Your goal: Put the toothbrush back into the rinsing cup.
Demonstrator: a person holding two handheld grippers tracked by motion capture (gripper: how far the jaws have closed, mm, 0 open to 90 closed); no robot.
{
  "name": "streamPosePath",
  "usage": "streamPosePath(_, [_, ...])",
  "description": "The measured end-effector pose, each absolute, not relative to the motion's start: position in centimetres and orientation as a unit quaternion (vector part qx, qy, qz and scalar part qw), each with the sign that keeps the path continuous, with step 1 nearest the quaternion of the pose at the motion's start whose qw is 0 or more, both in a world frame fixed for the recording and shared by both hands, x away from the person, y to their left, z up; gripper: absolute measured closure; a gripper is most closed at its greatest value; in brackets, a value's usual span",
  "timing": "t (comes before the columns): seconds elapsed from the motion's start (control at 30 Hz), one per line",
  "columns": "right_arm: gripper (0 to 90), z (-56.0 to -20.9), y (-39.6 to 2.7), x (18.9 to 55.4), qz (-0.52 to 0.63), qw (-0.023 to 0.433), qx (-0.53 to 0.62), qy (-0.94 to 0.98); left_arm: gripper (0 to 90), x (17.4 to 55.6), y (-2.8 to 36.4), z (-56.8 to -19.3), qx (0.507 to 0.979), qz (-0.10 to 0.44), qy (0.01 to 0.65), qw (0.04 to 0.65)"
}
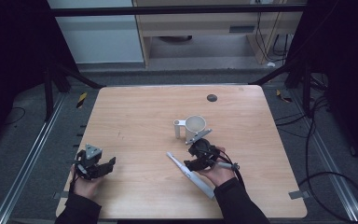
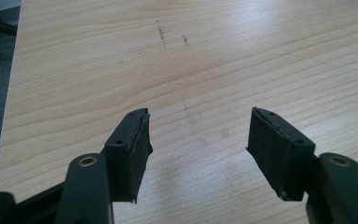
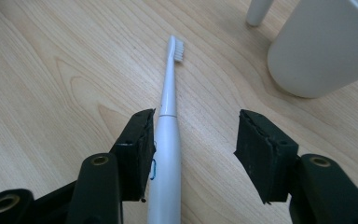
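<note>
A white electric toothbrush (image 1: 189, 174) lies flat on the wooden table (image 1: 135, 116), its bristle head pointing to the far left. In the right gripper view the toothbrush (image 3: 168, 116) runs up between the jaws, close beside the left jaw, with a wide gap to the other jaw. My right gripper (image 1: 189, 157) (image 3: 196, 135) is open and low over the brush handle. A white cup (image 1: 195, 126) (image 3: 321, 46) with a side handle stands upright just beyond it. My left gripper (image 1: 108, 167) (image 2: 198, 135) is open over bare wood at the near left, nothing between its jaws.
A small dark round mark (image 1: 211, 97) sits near the table's far edge. Metal rails and cables run along the floor on both sides. Bare wood stretches between the two grippers and across the far half.
</note>
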State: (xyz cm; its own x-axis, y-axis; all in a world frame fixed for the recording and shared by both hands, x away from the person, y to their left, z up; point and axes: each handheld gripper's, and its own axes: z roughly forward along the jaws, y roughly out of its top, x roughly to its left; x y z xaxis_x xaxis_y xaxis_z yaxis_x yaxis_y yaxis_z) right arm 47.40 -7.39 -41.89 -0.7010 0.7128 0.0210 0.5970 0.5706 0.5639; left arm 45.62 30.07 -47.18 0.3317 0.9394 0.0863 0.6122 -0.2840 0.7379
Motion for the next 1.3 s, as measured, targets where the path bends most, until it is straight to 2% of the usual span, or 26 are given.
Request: streamPosePath(1.3, [51.4,-46.2,-4.7,48.3,0.199,0.052,0.386,0.899,37.6,45.7,30.0,-47.3,0.759,0.263,0.511,0.305])
